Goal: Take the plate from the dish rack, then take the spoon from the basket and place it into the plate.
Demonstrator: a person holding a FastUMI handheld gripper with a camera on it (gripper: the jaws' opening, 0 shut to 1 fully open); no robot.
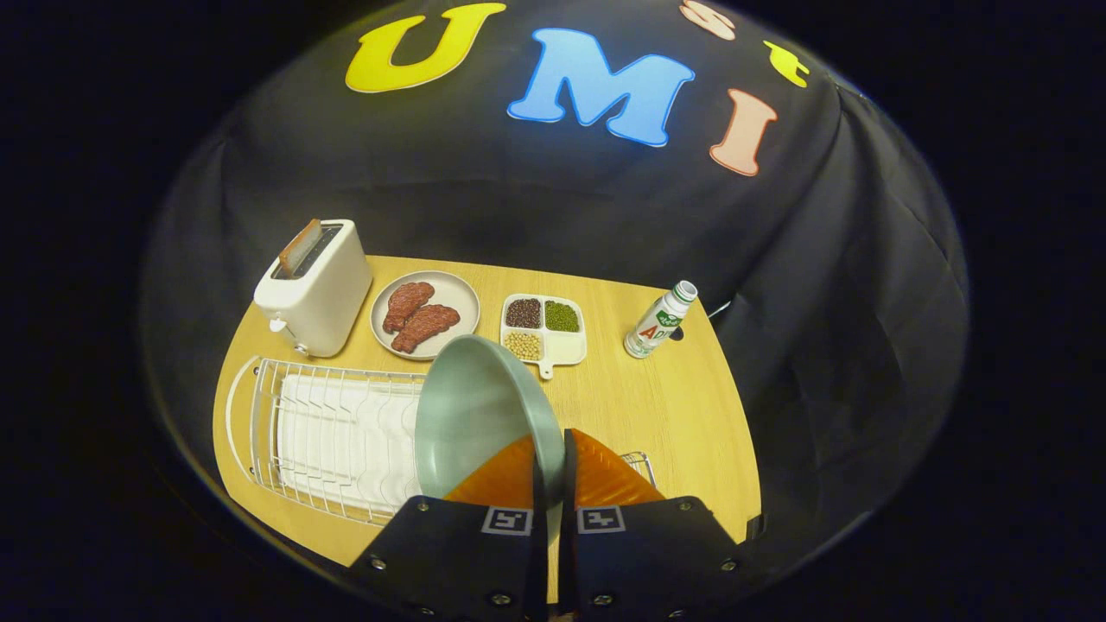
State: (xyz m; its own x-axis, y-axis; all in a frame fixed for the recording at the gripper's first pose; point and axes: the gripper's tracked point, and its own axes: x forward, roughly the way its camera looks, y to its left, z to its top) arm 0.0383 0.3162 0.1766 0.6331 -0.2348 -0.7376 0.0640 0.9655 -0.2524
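Gripper (553, 479) clamped on the rim of the pale green plate (479, 415), held tilted on edge just ahead of the fingers above the dish rack (328, 432); the plate appears rigid, smooth and probably breakable, so a firm rim hold suits it
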